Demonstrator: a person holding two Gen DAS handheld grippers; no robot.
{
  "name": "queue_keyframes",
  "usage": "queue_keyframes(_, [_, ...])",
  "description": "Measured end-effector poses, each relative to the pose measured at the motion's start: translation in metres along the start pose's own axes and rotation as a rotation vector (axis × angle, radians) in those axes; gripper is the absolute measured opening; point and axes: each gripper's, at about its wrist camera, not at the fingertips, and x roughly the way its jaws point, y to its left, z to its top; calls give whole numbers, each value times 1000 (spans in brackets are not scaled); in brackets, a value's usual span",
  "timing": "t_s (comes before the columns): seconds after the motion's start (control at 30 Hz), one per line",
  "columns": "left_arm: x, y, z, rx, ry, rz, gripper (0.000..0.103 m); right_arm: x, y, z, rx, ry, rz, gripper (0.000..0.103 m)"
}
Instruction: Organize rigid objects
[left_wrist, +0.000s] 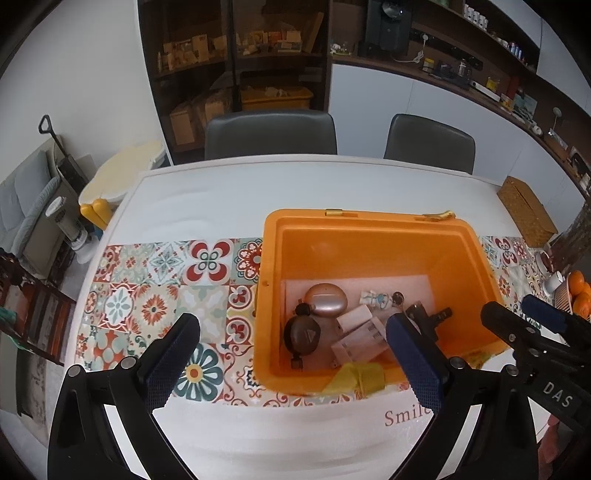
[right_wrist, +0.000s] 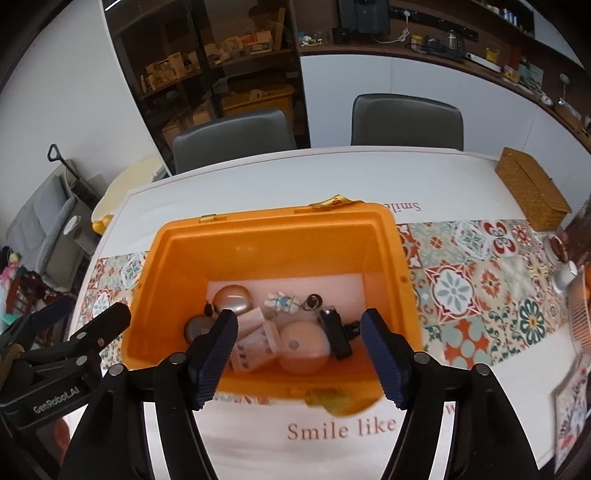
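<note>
From my left, the counter (left_wrist: 207, 199) under the patterned runner (left_wrist: 155, 295) carries no loose item that I can see; my left gripper (left_wrist: 291, 354) hovers over the near-left corner of the orange bin (left_wrist: 369, 229), its fingers wide apart and holding nothing. Moving right into the bin, the things to be sorted lie together on its floor: a dark rounded case (left_wrist: 302, 335) at the left, a pinkish oval case (left_wrist: 327, 299) just behind it, two pale boxes (left_wrist: 356, 334) leaning on each other in the middle, a small white figure (left_wrist: 376, 298) and a little dark round piece (left_wrist: 398, 296) toward the back, and a black clip-like part (left_wrist: 428, 314) at the right; the right wrist view adds a pale round lid or dish (right_wrist: 304, 349) beside that black part. My right gripper (right_wrist: 299, 354) hangs above the near rim of the bin, fingers likewise spread with nothing between them. Further right, a wicker box (right_wrist: 532, 188) and some fruit and cups sit at the counter's edge; I cannot tell whether these belong to the job.

My judgement: the gathering looks nearly or wholly done, since both grippers are empty and the rigid pieces are in the bin; what may remain is tidying them inside, or closing up.
</note>
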Motion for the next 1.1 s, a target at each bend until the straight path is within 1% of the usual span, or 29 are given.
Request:
queue_keyframes(0.07, [-9, 1, -4, 3, -17, 9, 103, -10, -1, -7, 6, -9, -5, 75])
queue_keyframes(0.33, [-43, 0, -26, 13, -57, 22, 103, -40, -3, -32, 9, -24, -3, 79])
queue_keyframes(0.43, [-52, -1, -36, 15, -59, 20, 103, -51, -4, -42, 9, -30, -16, 80])
queue_keyframes(0.53, [-61, -3, -46, 24, -71, 34, 103, -62, -4, -52, -5, -32, -41, 82])
queue_keyframes(0.7, [-68, -7, -59, 30, -53, 25, 103, -75, -5, -65, -22, -32, -41, 83])
queue_keyframes(0.9, [-75, -11, -74, 35, -42, 36, 103, -84, -10, -82, -23, -22, -38, 83])
queue_keyframes(1.1, [-84, -16, -85, 38, -38, 27, 103, -89, -15, -95, -17, -5, -34, 83])
